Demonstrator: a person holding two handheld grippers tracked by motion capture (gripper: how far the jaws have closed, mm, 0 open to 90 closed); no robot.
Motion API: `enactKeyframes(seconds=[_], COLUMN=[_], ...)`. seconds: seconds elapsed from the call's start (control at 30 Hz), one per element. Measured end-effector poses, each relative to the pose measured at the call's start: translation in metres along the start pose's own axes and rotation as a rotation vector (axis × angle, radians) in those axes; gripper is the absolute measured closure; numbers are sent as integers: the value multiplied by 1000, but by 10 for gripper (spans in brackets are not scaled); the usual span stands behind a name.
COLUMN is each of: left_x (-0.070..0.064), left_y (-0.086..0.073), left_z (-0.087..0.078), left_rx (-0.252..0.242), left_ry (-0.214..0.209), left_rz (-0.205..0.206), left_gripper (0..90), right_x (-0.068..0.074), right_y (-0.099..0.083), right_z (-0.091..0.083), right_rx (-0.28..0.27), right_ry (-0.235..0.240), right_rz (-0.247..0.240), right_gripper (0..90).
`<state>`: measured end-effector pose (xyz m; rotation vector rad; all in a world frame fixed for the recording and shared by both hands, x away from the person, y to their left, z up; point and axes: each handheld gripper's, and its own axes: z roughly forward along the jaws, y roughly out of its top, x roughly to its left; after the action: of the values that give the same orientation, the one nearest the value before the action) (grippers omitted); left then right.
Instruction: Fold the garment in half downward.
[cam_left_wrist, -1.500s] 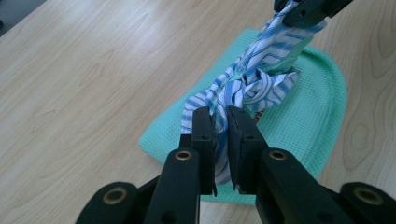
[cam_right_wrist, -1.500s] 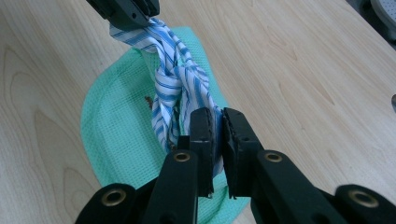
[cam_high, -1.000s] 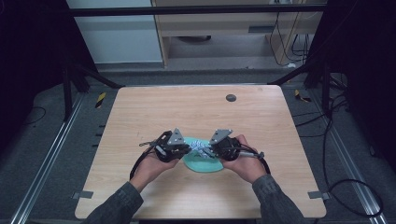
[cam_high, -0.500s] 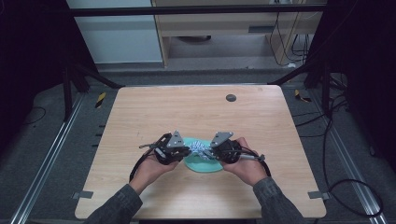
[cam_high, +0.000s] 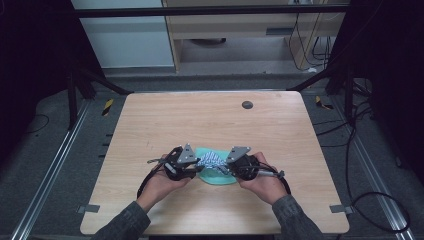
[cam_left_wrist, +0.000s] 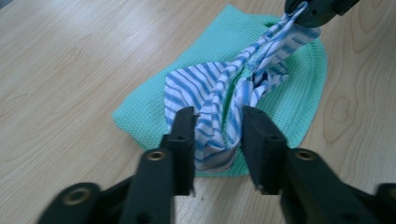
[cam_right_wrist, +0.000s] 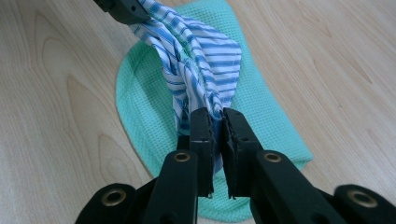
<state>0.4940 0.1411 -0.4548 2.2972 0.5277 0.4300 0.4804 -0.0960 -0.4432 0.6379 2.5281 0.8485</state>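
A pale wooden table (cam_high: 210, 120) stands in a dim workroom with dark framing at both sides and a cabinet behind; a small dark disc (cam_high: 247, 104) sits near its far edge, well apart from the work. Close to the person's side lies a green waffle-weave cloth (cam_left_wrist: 144, 105), flat on the wood, and on top of it a blue-and-white striped cloth (cam_left_wrist: 205, 88), bunched into a ridge between 2 grippers. The right gripper (cam_right_wrist: 217, 119) has its jaws pressed together on one end of the striped cloth, the fabric pinched tight between them. The left gripper (cam_left_wrist: 217, 123) has its jaws standing apart with a loose fold of the other end between them, not yet squeezed. In the high view both hands meet over the green cloth, the left gripper (cam_high: 192, 164) and right gripper (cam_high: 231, 165) near one another. The main risk, as I judge it, is that the left jaws close on only 1 thin layer, so the fold slips free when the cloth is lifted or spread. If they dip lower while closing, they could also catch the green cloth beneath and drag both pieces together. Pulling before the left grip is firm could tug the fabric out of the right jaws.
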Motion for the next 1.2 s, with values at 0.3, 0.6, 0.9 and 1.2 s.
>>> enactKeyframes(seconds=[0.3, 0.6, 0.9, 1.2], left_x=[-3, -6, -10, -11], left_y=[-10, -16, -24, -29], left_z=[3, 3, 4, 3], left_rx=[21, 19, 31, 25], left_ry=[-10, -20, -19, -12], left_rz=[-6, 2, 16, 8], left_gripper=[454, 519, 560, 652], right_x=[2, 9, 18, 22], right_y=[-1, -8, -18, -22], right_z=[-1, 0, 4, 7], right_rx=[-3, -3, 3, 5], right_ry=[0, 14, 36, 37], right_rz=[1, 6, 17, 26], right_gripper=[832, 828, 819, 758])
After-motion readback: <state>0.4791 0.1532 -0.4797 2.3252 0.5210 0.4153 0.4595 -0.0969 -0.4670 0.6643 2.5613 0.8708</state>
